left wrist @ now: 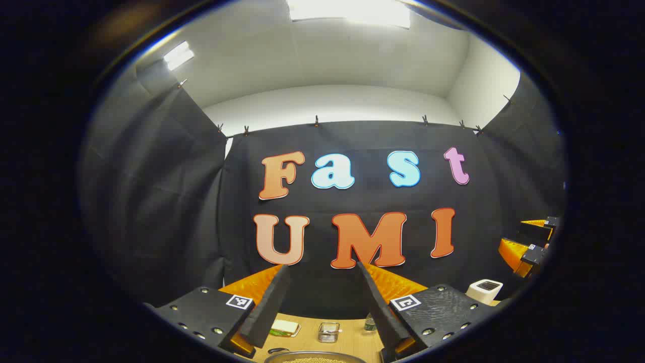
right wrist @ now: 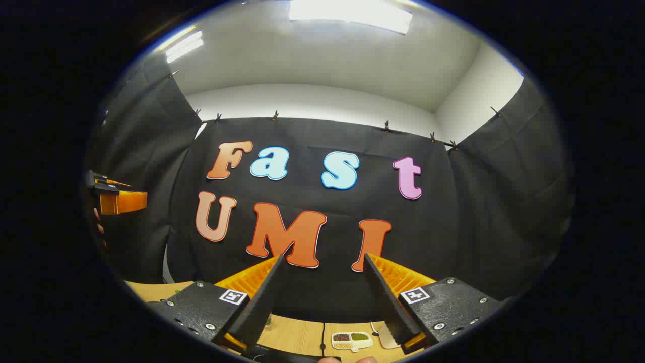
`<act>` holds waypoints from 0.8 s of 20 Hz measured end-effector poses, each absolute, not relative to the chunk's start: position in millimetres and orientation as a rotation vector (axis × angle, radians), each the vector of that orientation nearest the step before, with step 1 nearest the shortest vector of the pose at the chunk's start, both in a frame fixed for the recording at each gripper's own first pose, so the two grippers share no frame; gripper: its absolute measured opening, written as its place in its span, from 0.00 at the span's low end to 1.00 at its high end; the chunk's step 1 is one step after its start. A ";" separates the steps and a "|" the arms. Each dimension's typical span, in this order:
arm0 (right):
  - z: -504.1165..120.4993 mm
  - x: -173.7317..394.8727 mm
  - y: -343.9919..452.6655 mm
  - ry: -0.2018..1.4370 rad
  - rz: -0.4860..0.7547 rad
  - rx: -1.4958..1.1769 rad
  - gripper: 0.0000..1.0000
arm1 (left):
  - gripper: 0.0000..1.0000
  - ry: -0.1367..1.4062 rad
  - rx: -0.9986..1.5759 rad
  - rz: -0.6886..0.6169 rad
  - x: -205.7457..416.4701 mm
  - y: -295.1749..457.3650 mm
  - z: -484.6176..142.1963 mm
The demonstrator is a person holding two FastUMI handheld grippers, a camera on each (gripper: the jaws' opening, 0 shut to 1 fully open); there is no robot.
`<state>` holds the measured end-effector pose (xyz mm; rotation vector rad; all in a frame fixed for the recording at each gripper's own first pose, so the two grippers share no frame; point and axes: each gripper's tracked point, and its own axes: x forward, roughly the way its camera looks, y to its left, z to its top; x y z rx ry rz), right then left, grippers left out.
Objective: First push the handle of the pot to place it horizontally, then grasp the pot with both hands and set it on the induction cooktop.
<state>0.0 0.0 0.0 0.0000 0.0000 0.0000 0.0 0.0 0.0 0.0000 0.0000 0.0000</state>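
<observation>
Tongs: left tongs apart, empty; right tongs apart, empty. Pot rim at 6 o'clock in left gripper view, on bench. Judged metal, stiff, heavy, slippery; handle unseen; grip opposite rim sides.

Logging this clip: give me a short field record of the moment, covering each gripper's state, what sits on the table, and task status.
left gripper: raised toward the booth wall, jaws open, holding nothing
right gripper: raised likewise, jaws open, holding nothing
pot: rim just visible at the bottom of the left gripper view, below the left gripper; handle not visible
table: light wood
table items: divided dish with dark and green contents, small glass container, white box
induction cooktop: cannot identify with confidence
task status: pot not grasped
</observation>
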 end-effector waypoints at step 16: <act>-5.9 1.6 -39.8 0.032 -0.102 0.018 0.95 | 0.84 0.100 0.001 0.046 15.8 1.3 -42.1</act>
